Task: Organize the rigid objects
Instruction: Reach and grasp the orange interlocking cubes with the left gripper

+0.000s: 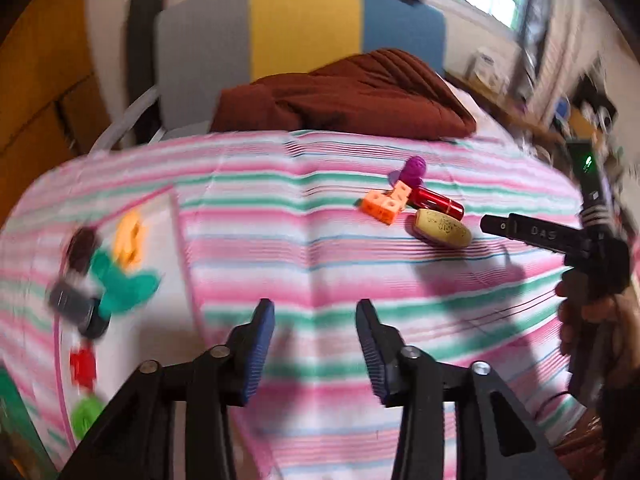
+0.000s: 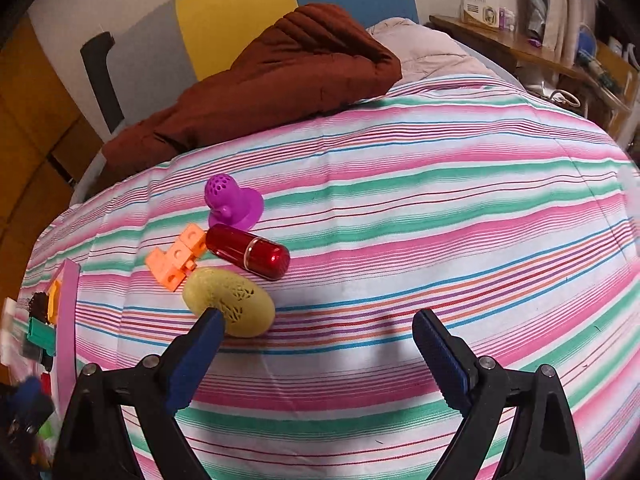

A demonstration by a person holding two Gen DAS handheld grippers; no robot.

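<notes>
Blue ribbed pads tip both grippers. The left gripper [image 1: 315,312] hangs over bare striped sheet [image 1: 320,240], its jaws a little apart with nothing between them. The right gripper [image 2: 318,322] is spread wide and empty; its left pad sits just in front of the yellow egg [image 2: 234,306], whether touching it I cannot tell.

Beyond the egg lies the rest of the loose cluster on the sheet: the orange blocks [image 2: 174,258] just beside it, the red capsule [image 2: 248,256] lying on its side behind, and the purple cup [image 2: 230,204] farthest, close against the capsule. From the left view the right gripper's black body [image 1: 536,236] and the hand [image 1: 576,320] holding it come in from the right edge, pointing at this cluster.

To the left a pink-edged tray [image 1: 176,216] holds sorted pieces, blurred: an orange one [image 1: 130,238], a teal one [image 1: 124,284], a dark one [image 1: 82,250], a grey one [image 1: 74,306], a red one [image 1: 83,366] and a green one [image 1: 86,416].

Farther back a brown quilt [image 2: 260,88] is bunched across the bed, with a grey, yellow and blue headboard [image 1: 304,28] behind it.
</notes>
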